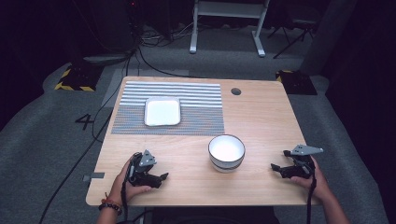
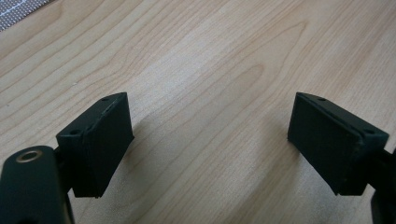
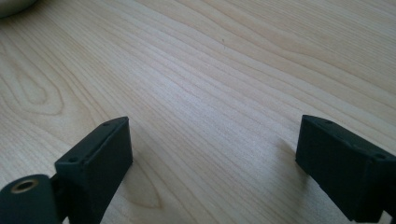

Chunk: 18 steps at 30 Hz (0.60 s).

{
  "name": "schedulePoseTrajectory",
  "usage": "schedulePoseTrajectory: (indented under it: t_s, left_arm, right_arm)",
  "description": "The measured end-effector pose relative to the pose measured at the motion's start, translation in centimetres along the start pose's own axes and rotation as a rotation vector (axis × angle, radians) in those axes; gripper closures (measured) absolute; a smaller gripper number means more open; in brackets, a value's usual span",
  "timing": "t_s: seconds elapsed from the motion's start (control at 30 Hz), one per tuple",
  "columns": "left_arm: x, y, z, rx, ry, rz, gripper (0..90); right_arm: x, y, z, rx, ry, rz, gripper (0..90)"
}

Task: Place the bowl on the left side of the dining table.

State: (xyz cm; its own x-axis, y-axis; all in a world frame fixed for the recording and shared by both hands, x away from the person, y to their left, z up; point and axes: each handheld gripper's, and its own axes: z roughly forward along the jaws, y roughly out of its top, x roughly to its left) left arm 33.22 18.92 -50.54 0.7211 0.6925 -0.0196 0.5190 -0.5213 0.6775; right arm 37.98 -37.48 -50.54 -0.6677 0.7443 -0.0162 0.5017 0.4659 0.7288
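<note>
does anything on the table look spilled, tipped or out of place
Nothing stands out. The white bowl sits upright on the bare wood, the square plate lies flat on the striped mat, and no spill shows.

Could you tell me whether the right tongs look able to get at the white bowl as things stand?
Probably yes: the right tongs rest open on the table, pointing toward the white bowl, with bare wood between them.
</note>
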Motion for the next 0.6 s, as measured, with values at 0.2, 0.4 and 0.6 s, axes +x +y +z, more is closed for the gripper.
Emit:
schedulePoseTrajectory:
  t_s: [0.2,0.4,0.6]
  left_arm:
    - [0.01,0.0,0.01,-0.001,0.0,0.0,14.0]
    - [0.06,0.08,0.05,0.006,-0.004,-0.002,13.5]
    - [0.1,0.17,0.05,0.014,-0.01,0.001,13.5]
  right_arm:
    - [0.0,0.0,0.0,0.0,0.0,0.0,10.9]
    - [0.04,-0.01,-0.01,-0.001,-0.003,0.001,11.0]
    - [0.04,-0.01,-0.03,0.001,-0.002,0.003,11.0]
